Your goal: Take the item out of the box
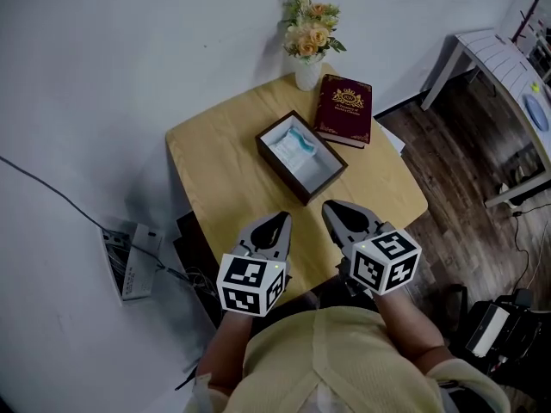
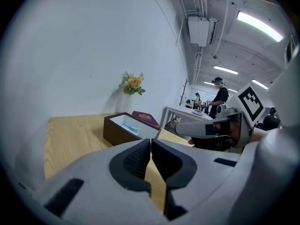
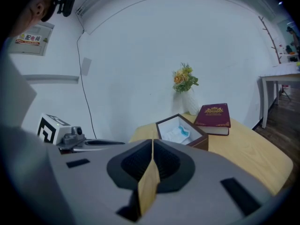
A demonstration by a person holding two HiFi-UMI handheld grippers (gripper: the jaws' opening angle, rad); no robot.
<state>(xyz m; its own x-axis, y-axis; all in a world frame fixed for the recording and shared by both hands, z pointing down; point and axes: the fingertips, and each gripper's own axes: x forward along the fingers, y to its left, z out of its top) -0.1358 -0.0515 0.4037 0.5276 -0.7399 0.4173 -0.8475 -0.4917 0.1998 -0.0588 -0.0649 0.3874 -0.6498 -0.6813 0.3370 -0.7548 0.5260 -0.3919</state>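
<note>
1. pale wood makes up the small table (image 1: 215, 166), which stands against a white wall. dark plank floor (image 1: 465, 188) lies on the person's right, and a white device with cables (image 1: 129, 261) lies on the lighter floor at the left.
2. the box (image 1: 301, 156) sits near the middle of the table, turned at a slant. it is dark brown, rectangular and open at the top, with a white lining.
3. the item (image 1: 297, 147) lies flat on the bottom of the box. it is a white, soft-looking, crinkled packet with a light blue patch at its far end. what kind of packet it is cannot be told.
4. from the right gripper view the item (image 3: 180, 134) shows below the box's rim, with white lining all round it.
5. a dark red book (image 1: 344, 108) with gold print lies flat just beside the box's far right side.
6. a white vase of yellow and peach flowers (image 1: 310, 37) stands at the table's far edge, close to the book.
7. the left gripper (image 1: 280, 219) hovers over the table's near edge and points toward the box. its jaws are pressed together with nothing between them.
8. the right gripper (image 1: 333, 206) hovers beside it, also aimed at the box. its jaws are closed too, with only bare tabletop seen through the slit below them.
9. both grippers are apart from the box and touch nothing.
10. a second, white table (image 1: 495, 54) stands well apart at the far right.
</note>
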